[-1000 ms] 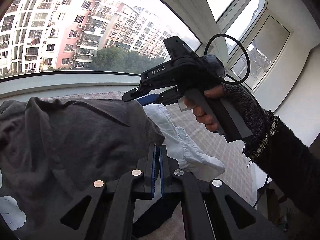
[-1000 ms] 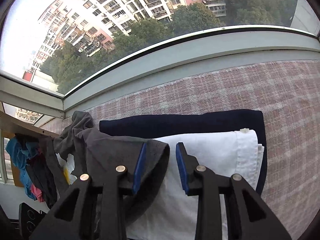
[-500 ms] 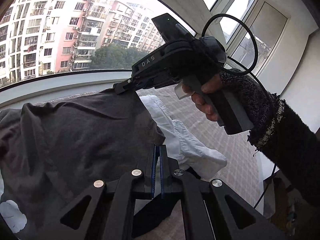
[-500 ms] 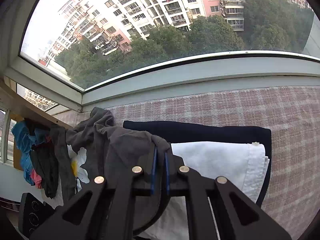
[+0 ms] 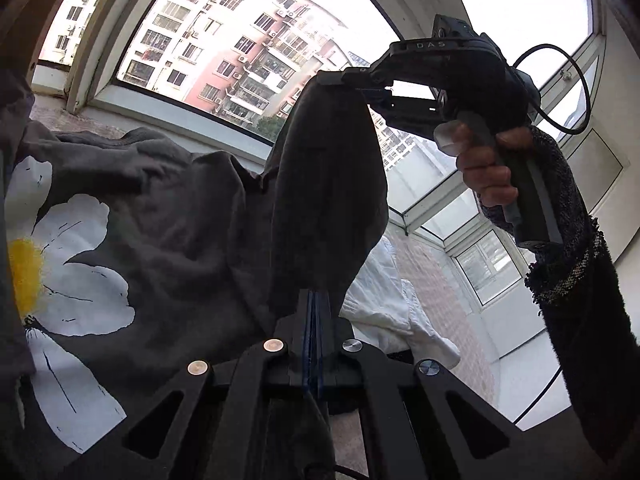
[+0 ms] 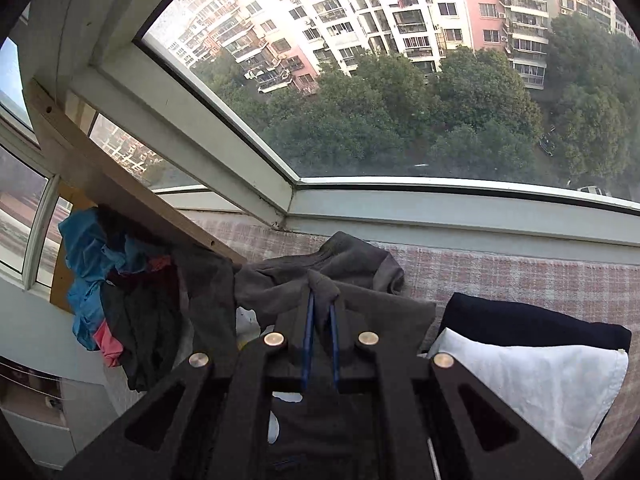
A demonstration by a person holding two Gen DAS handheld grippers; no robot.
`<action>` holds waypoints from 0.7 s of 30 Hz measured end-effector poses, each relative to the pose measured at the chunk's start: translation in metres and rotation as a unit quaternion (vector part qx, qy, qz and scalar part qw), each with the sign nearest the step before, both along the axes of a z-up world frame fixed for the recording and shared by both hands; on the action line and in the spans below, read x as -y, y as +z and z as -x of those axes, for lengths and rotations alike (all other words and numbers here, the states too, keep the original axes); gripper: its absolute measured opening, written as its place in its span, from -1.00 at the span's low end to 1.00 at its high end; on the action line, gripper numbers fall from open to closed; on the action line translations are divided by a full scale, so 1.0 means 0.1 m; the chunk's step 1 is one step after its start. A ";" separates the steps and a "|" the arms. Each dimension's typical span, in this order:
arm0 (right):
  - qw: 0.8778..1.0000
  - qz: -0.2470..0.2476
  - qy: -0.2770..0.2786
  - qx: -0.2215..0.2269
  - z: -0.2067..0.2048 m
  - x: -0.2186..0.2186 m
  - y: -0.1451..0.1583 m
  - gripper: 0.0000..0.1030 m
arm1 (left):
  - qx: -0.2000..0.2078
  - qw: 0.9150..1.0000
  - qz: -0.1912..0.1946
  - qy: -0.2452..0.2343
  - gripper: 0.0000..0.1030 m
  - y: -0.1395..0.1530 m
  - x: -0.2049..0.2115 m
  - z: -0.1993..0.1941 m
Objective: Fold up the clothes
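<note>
Grey flower-print shirt [image 5: 192, 216] hangs above the checked counter [image 6: 520, 280], pinched shut by our left hand-held gripper [image 5: 314, 304] and right hand-held gripper [image 5: 340, 80] — we spread both apart evenly, avoiding the folded white garment [image 6: 528, 384].

Curved bay window [image 6: 360, 100] with white frames, daylit apartment blocks [image 6: 400, 8] and trees [image 6: 440, 120] outside, plaid-covered ledge [image 6: 520, 276]

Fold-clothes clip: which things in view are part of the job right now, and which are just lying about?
In the job:
- grey shirt, flower print, lifted
- left gripper, shut on its cloth
- right gripper, shut on its cloth

Lying about:
- white folded garment
- navy folded garment under it
- pile of blue, red and dark clothes
- checked cover
</note>
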State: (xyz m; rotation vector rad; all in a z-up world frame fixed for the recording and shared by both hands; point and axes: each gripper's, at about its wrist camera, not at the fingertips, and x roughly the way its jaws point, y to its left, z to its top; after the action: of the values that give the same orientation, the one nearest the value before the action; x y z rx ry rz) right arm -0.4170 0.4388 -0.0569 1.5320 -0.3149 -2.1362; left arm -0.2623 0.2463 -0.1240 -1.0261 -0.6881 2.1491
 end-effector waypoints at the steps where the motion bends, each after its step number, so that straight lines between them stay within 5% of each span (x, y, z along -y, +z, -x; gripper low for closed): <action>1: 1.000 -0.004 0.006 0.014 0.02 0.17 -0.09 -0.86 | 0.006 1.000 0.004 0.008 -1.00 -0.04 0.08 0.00; 4: 0.996 -0.048 0.050 0.062 0.01 0.71 -0.43 -0.73 | 0.023 1.000 0.008 0.019 -1.00 -0.17 0.26 -0.06; 8: 0.993 -0.076 0.076 0.037 -0.26 0.79 -0.38 -0.68 | 0.032 0.999 0.028 0.027 -1.00 -0.24 0.49 -0.09; 10: 0.996 -0.073 0.056 0.004 -0.50 0.54 -0.27 -0.24 | 0.028 0.998 0.038 0.031 -1.00 -0.22 0.61 -0.07; 11: 0.996 -0.080 0.044 -0.007 -0.65 0.40 -0.28 -0.20 | 0.022 0.998 0.046 0.032 -1.00 -0.19 0.67 -0.07; 16: 0.995 -0.098 0.031 0.020 -1.30 0.04 -0.75 -0.20 | -0.017 0.994 0.106 0.011 -1.00 0.04 0.76 0.31; 21: 0.987 -0.159 0.030 0.016 -1.32 0.09 -1.10 -0.20 | -0.010 0.989 0.146 -0.005 -1.00 0.04 0.62 0.84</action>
State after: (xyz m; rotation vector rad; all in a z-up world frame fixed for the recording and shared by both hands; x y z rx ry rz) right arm -0.2855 0.4300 -0.1667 1.7246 0.0659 -2.1947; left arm -0.3467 0.1840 -0.1198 -1.1506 -0.3638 2.2941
